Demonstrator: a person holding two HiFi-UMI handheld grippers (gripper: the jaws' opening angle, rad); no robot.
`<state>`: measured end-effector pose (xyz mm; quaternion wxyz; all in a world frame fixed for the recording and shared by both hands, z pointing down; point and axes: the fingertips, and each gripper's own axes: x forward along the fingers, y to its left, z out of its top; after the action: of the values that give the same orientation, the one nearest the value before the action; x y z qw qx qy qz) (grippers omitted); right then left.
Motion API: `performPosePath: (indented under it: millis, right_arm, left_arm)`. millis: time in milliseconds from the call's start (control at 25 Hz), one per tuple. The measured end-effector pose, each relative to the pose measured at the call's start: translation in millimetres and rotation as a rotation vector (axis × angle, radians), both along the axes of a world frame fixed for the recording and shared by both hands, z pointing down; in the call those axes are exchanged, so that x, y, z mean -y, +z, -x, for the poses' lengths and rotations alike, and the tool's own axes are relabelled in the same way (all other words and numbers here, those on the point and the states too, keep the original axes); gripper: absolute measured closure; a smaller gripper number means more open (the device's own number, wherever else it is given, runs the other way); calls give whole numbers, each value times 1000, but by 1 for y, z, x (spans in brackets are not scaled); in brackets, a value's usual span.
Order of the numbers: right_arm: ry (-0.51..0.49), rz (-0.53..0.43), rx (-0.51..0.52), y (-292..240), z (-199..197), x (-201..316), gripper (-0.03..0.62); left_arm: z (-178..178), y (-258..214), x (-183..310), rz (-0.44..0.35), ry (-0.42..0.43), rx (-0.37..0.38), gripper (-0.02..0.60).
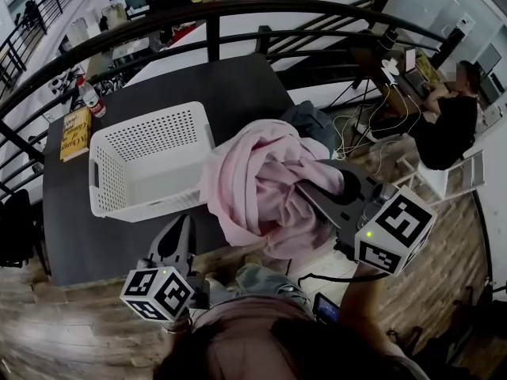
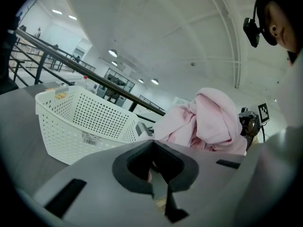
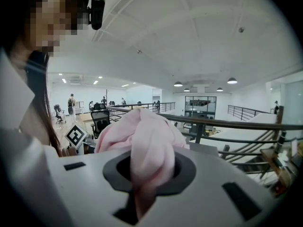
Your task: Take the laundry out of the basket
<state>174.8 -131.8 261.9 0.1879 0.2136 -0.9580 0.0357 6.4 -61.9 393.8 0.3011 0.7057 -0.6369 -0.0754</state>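
1. My right claw (image 1: 310, 185) is clamped on a bunched fold of the pink garment (image 1: 261, 188). In the right gripper view the cloth fills the gap between the jaws and spills out over them.
2. The garment hangs right of centre in the head view. It is out of the white basket (image 1: 150, 204) and beside its right wall, over the near edge of the dark table (image 1: 230, 85).
3. My left claw (image 1: 181, 228) sits at the lower left with its jaws together. I can make out nothing held in them.
4. The basket looks empty to me, so I judge the step in hand is carrying this garment clear and setting it down.
5. To do it well, I would hold the pinch firm, because the grip is on one fold and the rest droops heavily below it.
6. I would lift high enough that the trailing hem does not catch the basket rim.
7. I would release only once most of the cloth rests on a surface.
8. My left claw could take a second fold to spread the load.
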Motion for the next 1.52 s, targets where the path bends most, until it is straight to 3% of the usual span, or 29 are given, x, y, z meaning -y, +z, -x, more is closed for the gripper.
performPosePath:
  millis: [920, 1280, 1520]
  right_arm:
    - [34, 65, -49, 39, -64, 70, 536]
    - [49, 184, -30, 76, -57, 97, 537]
    - [74, 243, -40, 103, -32, 116, 537]
  left_arm:
    - [-57, 11, 36, 9, -57, 2, 584]
    - [-67, 17, 23, 37, -103, 7, 584]
    - [-56, 24, 14, 57, -146, 7, 584]
